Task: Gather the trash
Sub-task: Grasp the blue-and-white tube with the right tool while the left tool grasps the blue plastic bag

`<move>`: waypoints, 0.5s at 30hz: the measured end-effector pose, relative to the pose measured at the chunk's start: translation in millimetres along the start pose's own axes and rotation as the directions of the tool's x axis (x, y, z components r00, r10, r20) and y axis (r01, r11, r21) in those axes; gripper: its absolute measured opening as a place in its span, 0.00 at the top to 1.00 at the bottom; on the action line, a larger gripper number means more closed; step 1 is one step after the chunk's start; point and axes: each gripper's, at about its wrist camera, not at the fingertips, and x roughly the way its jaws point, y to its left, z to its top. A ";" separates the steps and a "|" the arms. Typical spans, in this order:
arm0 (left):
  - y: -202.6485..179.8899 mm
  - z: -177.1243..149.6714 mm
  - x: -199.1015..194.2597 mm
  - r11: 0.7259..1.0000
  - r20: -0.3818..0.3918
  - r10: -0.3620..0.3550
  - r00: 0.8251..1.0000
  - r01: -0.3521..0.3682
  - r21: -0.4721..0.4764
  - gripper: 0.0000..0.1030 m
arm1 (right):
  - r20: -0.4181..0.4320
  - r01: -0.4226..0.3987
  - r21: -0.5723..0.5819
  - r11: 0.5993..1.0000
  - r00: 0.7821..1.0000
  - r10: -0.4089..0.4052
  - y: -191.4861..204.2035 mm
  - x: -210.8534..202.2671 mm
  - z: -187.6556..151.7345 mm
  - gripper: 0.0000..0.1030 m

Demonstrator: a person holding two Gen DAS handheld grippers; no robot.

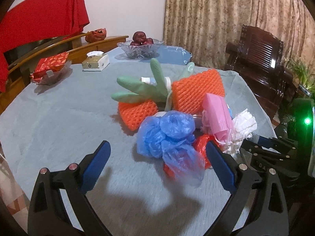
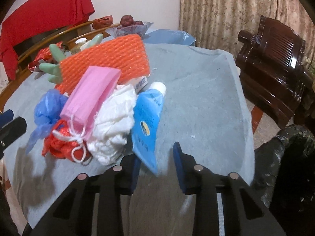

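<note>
A trash pile lies on the grey tablecloth (image 1: 59, 118): orange foam nets (image 1: 198, 90), a green rubber glove (image 1: 145, 90), a pink mask (image 1: 216, 116), white crumpled paper (image 1: 244, 129), a blue plastic bag (image 1: 169, 135) and a red plastic bag (image 1: 200, 145). My left gripper (image 1: 157, 157) is open, its fingers on either side of the blue bag's near end. My right gripper (image 2: 157, 157) is open, and the flat end of a blue tube (image 2: 147, 122) lies between its fingers. The pink mask (image 2: 92, 96), white paper (image 2: 114, 122) and orange net (image 2: 110, 57) lie just left of the tube.
At the table's far end stand a glass bowl of red fruit (image 1: 140, 45), a tissue box (image 1: 96, 61) and a dish with a red packet (image 1: 51, 68). A dark wooden chair (image 2: 275, 64) stands right of the table. A black bag (image 2: 289, 167) sits low at the right.
</note>
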 end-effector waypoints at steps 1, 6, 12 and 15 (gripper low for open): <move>-1.6 0.7 2.9 1.000 -0.004 -0.002 1.000 0.002 0.002 0.12 | -0.005 -0.011 0.002 1.000 1.000 0.011 -0.4 2.2 1.6 0.77; -2.2 4.6 18.8 0.999 -0.032 -0.030 0.999 0.029 -0.018 0.25 | -0.008 -0.052 -0.002 0.999 0.999 0.052 -2.4 6.8 6.9 0.96; -5.4 6.0 38.6 0.998 -0.067 -0.055 0.996 0.055 -0.007 0.50 | 0.017 -0.057 0.011 0.998 0.998 0.057 -5.8 -2.2 8.1 0.97; -2.1 4.4 47.4 0.997 -0.088 -0.072 0.994 0.069 -0.027 0.72 | 0.024 -0.052 0.016 0.999 0.998 0.051 -7.1 -10.1 7.3 0.97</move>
